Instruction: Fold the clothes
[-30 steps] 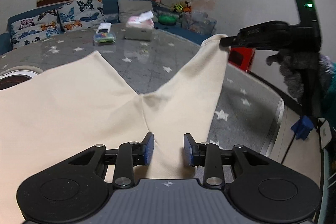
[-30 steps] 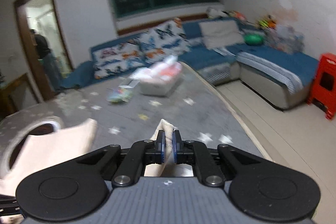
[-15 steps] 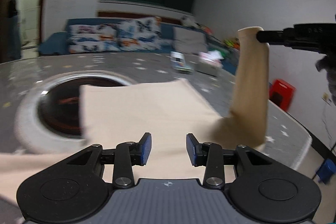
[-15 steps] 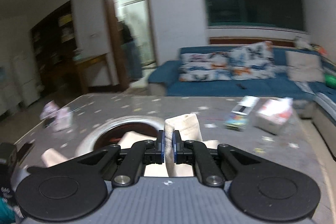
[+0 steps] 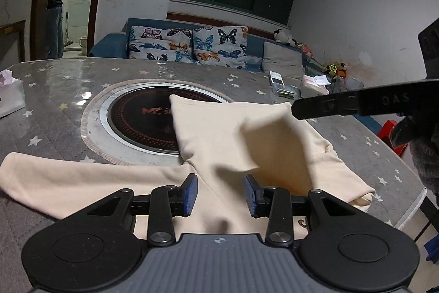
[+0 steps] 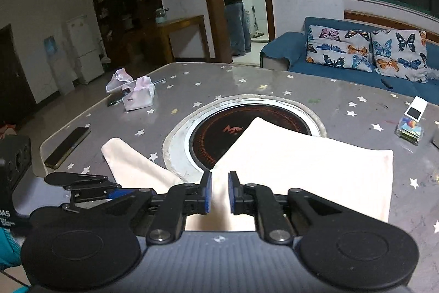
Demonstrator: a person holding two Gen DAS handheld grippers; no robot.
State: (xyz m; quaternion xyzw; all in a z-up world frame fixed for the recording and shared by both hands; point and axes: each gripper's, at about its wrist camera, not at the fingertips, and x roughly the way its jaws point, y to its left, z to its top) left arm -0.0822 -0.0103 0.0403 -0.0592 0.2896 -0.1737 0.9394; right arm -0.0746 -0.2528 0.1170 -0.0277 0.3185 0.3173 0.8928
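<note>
Lettering "DAS" marks the right hand-held gripper (image 5: 295,109), released like the left hand-held gripper (image 5: 220,193) over cream garment (image 5: 233,133).

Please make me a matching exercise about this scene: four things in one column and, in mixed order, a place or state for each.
Things:
1. black phone
2. cream garment
3. butterfly cushions
4. left gripper

Place or state:
a. on the blue sofa
b. open
c. partly over the round cooker
d. flat near the table edge

Pairs: 1-d, 2-c, 3-a, 4-b
</note>
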